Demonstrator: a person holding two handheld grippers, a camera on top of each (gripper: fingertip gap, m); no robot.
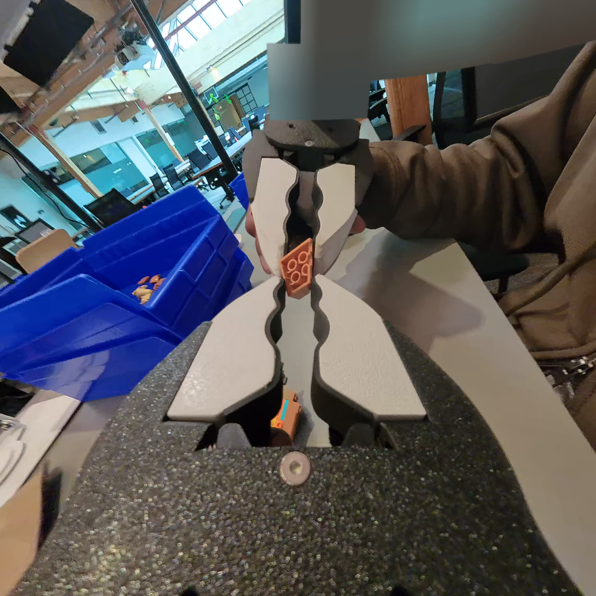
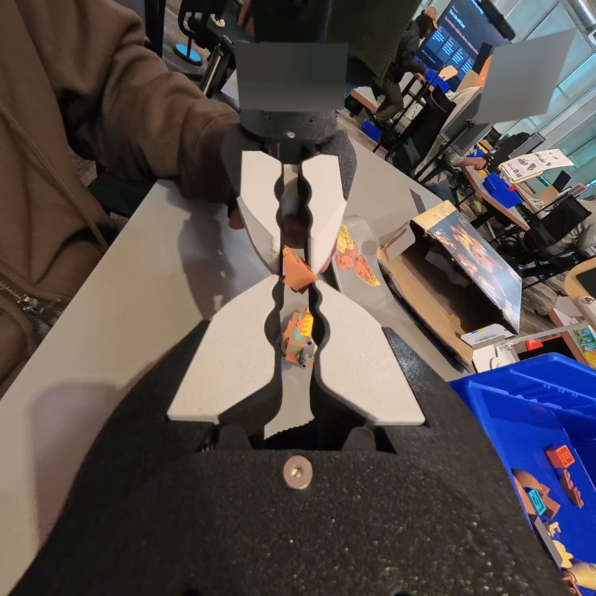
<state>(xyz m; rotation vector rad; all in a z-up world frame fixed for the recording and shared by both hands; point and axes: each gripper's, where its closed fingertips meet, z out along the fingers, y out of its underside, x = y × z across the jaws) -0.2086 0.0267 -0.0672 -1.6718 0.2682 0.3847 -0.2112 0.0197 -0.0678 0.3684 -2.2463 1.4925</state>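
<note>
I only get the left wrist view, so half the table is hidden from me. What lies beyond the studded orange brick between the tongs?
Observer: An opened cardboard box with a picture lid lies on the table; the right wrist view shows it.
Operator: Anything nearer the tongs?
Observer: A grey sheet with orange and yellow pictures lies beside the left tongs.
Operator: Any loose bricks on that side?
Observer: A blue bin holds red, brown and teal bricks.
</note>
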